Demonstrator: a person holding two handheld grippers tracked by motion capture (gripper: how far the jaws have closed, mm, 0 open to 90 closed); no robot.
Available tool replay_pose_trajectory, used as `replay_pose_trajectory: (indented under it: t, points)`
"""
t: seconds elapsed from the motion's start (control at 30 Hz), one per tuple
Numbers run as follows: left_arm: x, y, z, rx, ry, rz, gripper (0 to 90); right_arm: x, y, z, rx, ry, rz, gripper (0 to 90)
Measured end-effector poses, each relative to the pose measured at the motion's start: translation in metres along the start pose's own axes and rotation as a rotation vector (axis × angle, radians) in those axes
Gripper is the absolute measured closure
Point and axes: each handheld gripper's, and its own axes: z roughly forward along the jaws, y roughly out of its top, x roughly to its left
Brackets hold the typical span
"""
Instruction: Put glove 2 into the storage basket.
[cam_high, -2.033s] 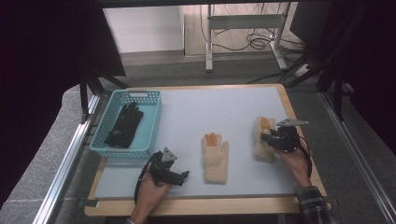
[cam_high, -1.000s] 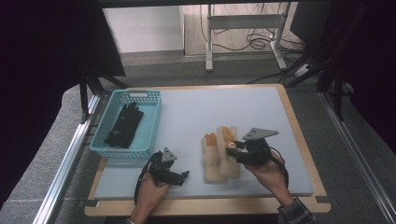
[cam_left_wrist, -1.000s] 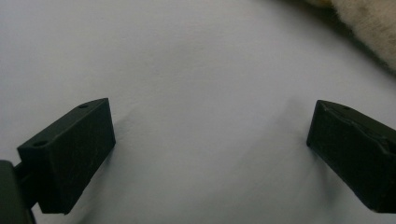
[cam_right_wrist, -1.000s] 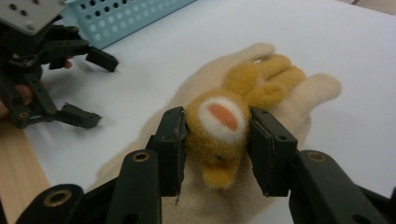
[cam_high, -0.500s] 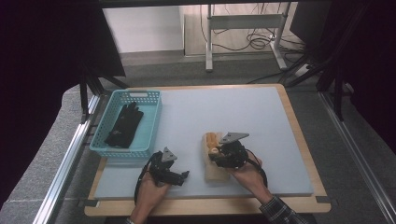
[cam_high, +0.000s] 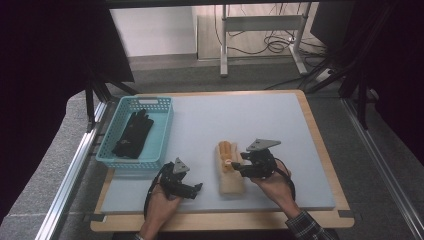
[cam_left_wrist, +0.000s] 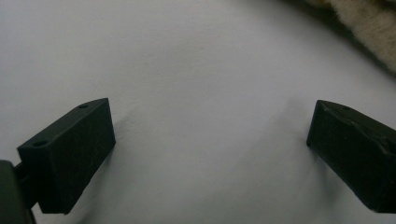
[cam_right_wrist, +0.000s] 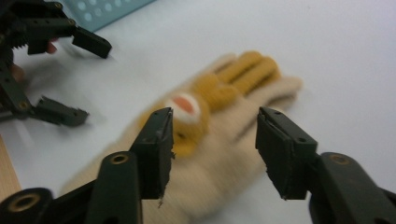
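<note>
Right tongs (cam_high: 239, 166) hovering over the cream knitted glove with orange fingertips (cam_high: 229, 170), jaws parted, gripping nothing. Glove lying flat at the front centre of the pale grey surface (cam_high: 240, 120). Left tongs (cam_high: 196, 190) sitting low just left of it, jaws wide apart. Black glove (cam_high: 132, 134) lying inside the turquoise plastic basket (cam_high: 165, 131), far left.
</note>
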Motion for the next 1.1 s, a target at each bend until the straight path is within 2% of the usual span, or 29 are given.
replay_pose_trajectory:
  t: [0.23, 0.43, 0.67, 0.8, 1.1]
  points:
    - [0.000, 0.000, 0.000, 0.001, 0.000, 0.001, 1.1, -0.014, -0.027, -0.006, 0.046, -0.009, 0.010, 64.2]
    - [0.000, 0.000, 0.000, 0.000, -0.001, 0.000, 1.1, -0.014, -0.047, -0.006, 0.071, 0.013, -0.002, 80.4]
    - [0.000, 0.000, 0.000, -0.005, 0.000, -0.003, 1.5, -0.004, -0.056, -0.001, 0.088, 0.052, -0.033, 83.6]
    - [0.001, -0.001, -0.001, -0.015, 0.003, -0.018, 4.0, 0.003, -0.055, 0.004, 0.089, 0.070, -0.047, 83.6]
    - [0.002, -0.005, -0.006, -0.007, 0.012, -0.014, 4.7, 0.016, -0.051, 0.018, 0.086, 0.095, -0.056, 83.3]
